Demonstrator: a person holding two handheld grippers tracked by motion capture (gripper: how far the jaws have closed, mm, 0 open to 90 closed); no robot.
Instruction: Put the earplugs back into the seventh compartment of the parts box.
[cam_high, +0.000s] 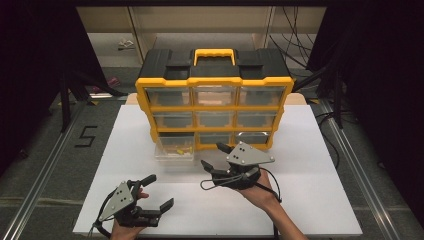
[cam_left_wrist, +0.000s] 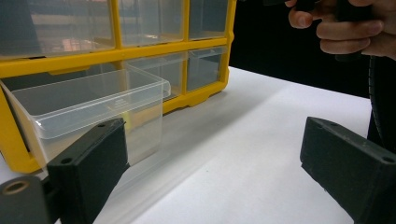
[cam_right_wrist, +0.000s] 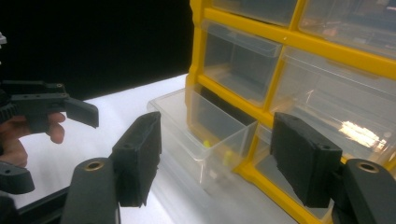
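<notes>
In the left gripper view, the pulled-out clear drawer (cam_left_wrist: 93, 107) is partly covered at its near lower corner by the left gripper's (cam_left_wrist: 224, 172) jaw, and the organizer cabinet (cam_left_wrist: 116, 56) is cut off by the top and left edges. Small yellow pieces (cam_right_wrist: 227, 157) inside the drawer are too blurred to identify. In the high view, the person's forearms leave the bottom edge, past the near edge of the white tabletop (cam_high: 310, 200).

Yellow-framed organizer (cam_high: 214, 79) with black top, clear drawer (cam_high: 174, 148).
</notes>
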